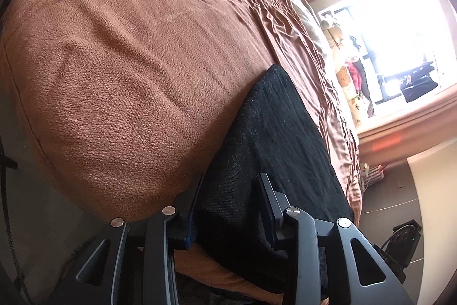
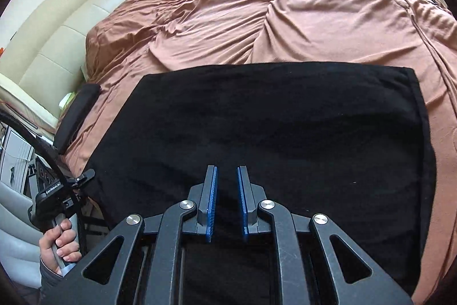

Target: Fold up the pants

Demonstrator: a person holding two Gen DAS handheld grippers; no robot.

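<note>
Right wrist view: our right gripper (image 2: pixel 227 176) hovers narrowly parted, pinching nothing, above the black pants (image 2: pixel 271 127) spread on the brown bedcover (image 2: pixel 257 19). Left gripper (image 1: pixel 231 190) clamps their near edge (long axis runs sideways), so it's nearer.

Pants (image 2: pixel 271 133): matt black linty cloth. Blanket (image 1: pixel 114 70): nubbly brown fleece. Sheet (image 2: pixel 257 19): smooth, creased cloth. Hand-held gripper (image 2: pixel 227 170): matt black plastic, ribbed blue pads (image 2: pixel 212 199).
</note>
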